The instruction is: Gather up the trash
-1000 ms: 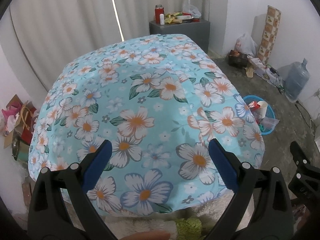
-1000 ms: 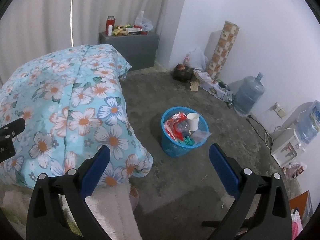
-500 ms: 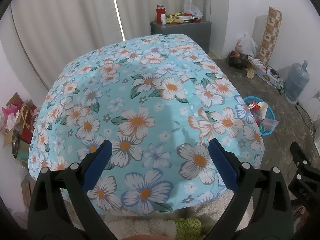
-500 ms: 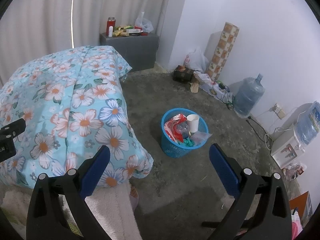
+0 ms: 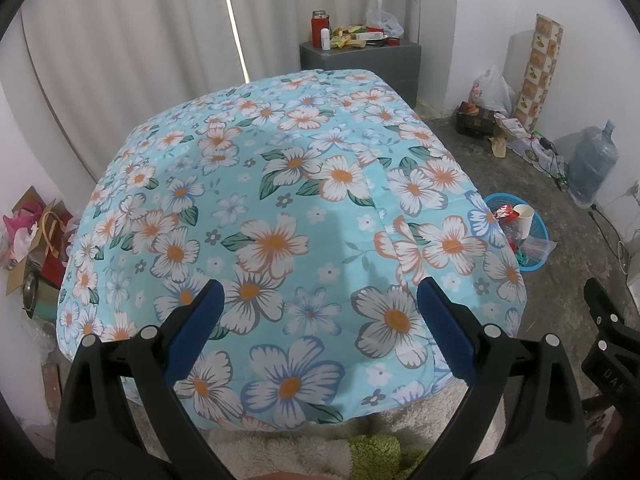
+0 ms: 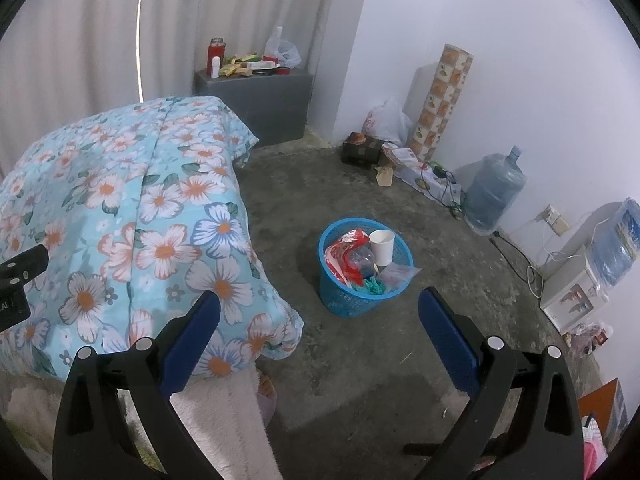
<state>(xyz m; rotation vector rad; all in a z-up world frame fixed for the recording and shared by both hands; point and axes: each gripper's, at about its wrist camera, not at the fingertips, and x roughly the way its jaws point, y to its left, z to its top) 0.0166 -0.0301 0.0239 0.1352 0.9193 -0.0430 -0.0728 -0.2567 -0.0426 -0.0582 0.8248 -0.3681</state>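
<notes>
A blue plastic basket (image 6: 352, 300) stands on the concrete floor right of the bed, filled with trash: a white paper cup (image 6: 382, 246), a red wrapper (image 6: 344, 248), a clear bottle and plastic bags. It also shows at the right in the left wrist view (image 5: 538, 232). My right gripper (image 6: 318, 322) is open and empty, held above the floor in front of the basket. My left gripper (image 5: 320, 312) is open and empty above the foot of the bed with its flowered blue cover (image 5: 280, 208).
A grey cabinet (image 6: 260, 100) with bottles and packets stands at the far wall. A water jug (image 6: 494, 192), a patterned roll (image 6: 444, 100), bags and cables line the right wall. A white appliance (image 6: 576, 292) sits at right. Boxes (image 5: 32, 240) lie left of the bed.
Both views have drifted slightly; the grippers stay open and empty. Nothing in the room has moved.
</notes>
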